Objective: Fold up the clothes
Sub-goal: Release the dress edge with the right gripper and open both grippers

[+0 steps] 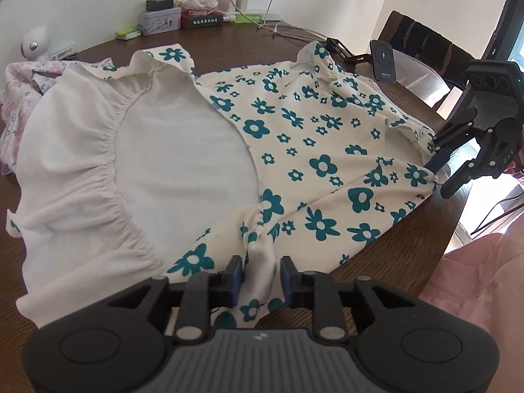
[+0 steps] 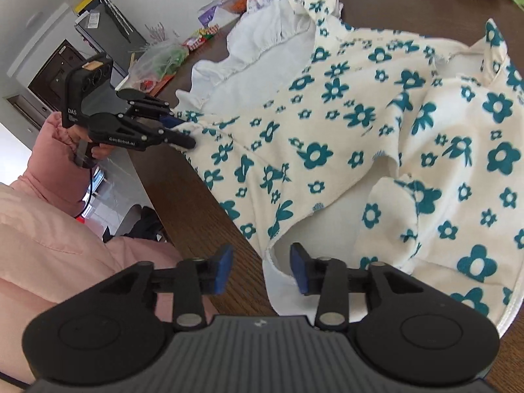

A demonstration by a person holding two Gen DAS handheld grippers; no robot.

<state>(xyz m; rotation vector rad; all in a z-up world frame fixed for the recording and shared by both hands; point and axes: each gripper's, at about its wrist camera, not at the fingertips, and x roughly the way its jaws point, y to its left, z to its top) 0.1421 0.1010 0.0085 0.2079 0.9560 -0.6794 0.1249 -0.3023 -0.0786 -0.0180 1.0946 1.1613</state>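
Observation:
A cream dress with teal flowers (image 1: 314,150) lies spread on the brown table (image 1: 422,229), its white lining turned up on the left. My left gripper (image 1: 261,276) has a bunched fold of the dress between its blue pads; the jaws stand partly apart around it. In the right wrist view the left gripper (image 2: 178,131) pinches the dress edge by the table's rim. My right gripper (image 2: 262,267) is open, the dress hem (image 2: 278,271) between its fingers without being clamped. In the left wrist view the right gripper (image 1: 439,172) sits at the dress's right edge.
A pink floral garment (image 1: 19,104) lies at the far left. Tins, boxes, chargers and cables (image 1: 203,9) line the wall. A phone stand (image 1: 384,62) and a chair (image 1: 422,42) stand at the right. My pink sleeve (image 2: 65,216) is near the table's front edge.

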